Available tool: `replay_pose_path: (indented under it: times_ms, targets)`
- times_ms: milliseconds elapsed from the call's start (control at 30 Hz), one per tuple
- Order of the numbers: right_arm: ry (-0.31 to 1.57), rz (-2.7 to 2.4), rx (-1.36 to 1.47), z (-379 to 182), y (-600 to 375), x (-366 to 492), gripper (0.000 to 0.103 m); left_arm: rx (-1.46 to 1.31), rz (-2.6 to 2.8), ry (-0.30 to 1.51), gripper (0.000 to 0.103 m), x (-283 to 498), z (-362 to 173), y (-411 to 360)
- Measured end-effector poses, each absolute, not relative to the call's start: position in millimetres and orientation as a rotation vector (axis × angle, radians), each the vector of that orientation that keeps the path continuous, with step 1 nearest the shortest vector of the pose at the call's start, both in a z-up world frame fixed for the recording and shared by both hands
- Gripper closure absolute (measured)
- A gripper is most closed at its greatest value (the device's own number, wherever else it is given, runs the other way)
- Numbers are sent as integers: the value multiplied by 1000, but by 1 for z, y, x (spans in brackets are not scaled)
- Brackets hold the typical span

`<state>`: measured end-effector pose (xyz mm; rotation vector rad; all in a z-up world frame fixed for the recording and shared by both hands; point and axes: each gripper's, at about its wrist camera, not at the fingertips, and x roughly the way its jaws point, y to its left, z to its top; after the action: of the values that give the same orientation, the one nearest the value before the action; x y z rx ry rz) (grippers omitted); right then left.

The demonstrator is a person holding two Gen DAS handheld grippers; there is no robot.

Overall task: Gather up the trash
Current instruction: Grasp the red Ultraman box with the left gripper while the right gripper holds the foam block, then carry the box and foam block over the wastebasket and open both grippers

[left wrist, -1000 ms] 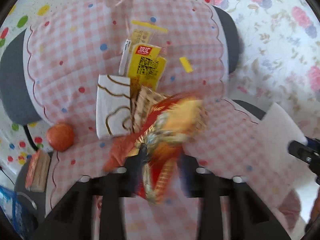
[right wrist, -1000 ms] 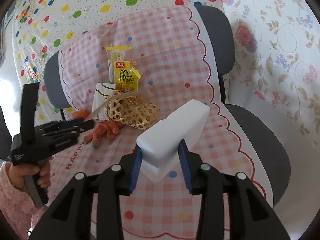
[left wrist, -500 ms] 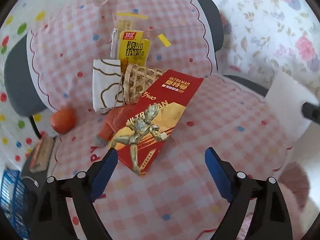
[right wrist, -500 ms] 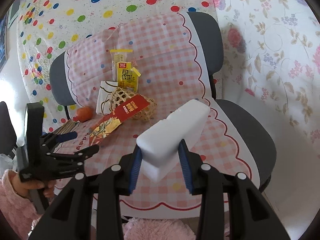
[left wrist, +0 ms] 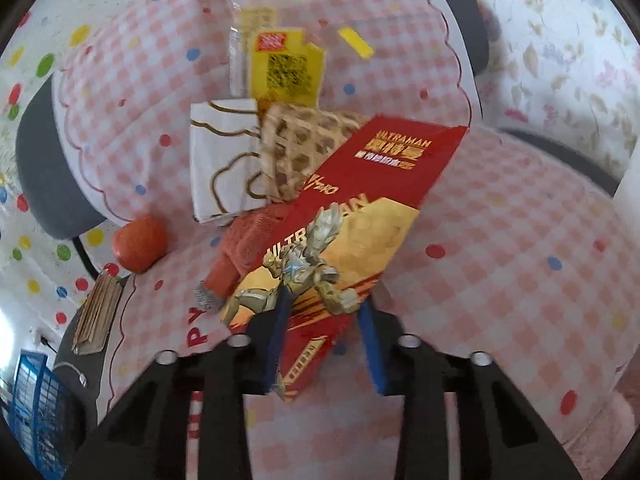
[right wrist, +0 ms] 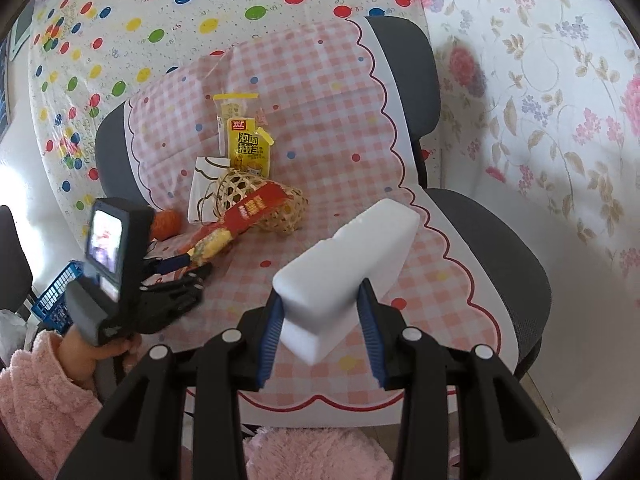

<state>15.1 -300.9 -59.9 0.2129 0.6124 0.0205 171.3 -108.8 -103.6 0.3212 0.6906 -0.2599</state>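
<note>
Left gripper closing on a flat red packet while the right gripper is carrying a white block.

The left gripper (left wrist: 324,344) is closing its jaws around the near end of the flat red-and-gold printed cardboard packet (left wrist: 352,220), whose far end is leaning on the woven bamboo basket (left wrist: 296,148). The packet looks light, thin and glossy, so it is likely to bend or slip; its near short edge seems the safest hold. The right gripper (right wrist: 320,332) is pinching a white rectangular foam-like block (right wrist: 348,256), apparently light and squashy, well in front of the basket. Motion blur is softening the packet's print, and the orange-red fabric item (left wrist: 248,248) beside the basket is lying partly hidden under the packet.
</note>
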Motion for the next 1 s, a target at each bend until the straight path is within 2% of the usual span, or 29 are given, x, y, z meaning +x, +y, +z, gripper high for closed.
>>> replay_pose_path:
  times_ms: [67,200,267,367,633,1000]
  targets:
    - [607,16,211,-59,-302,13,66,280,-280,662,88,161,-91,-103]
    - [586,11,209,-56,-304,6,66,154,-396,625,102,138,-54,-85]
    - [572,12,211,-53,-305,1,66,37,-491,653,102,126,-37,-75]
    - [556,6,208,-49,-307,-7,66,6,-547,649,103,102,-30,-77]
    - [580,-29,191,-50,-317,-38,66,-9,-629,663,103,44,-49,-109]
    - [592,-184,160,-53,-347,-126,66,67,-881,647,102,-23,-76,-193]
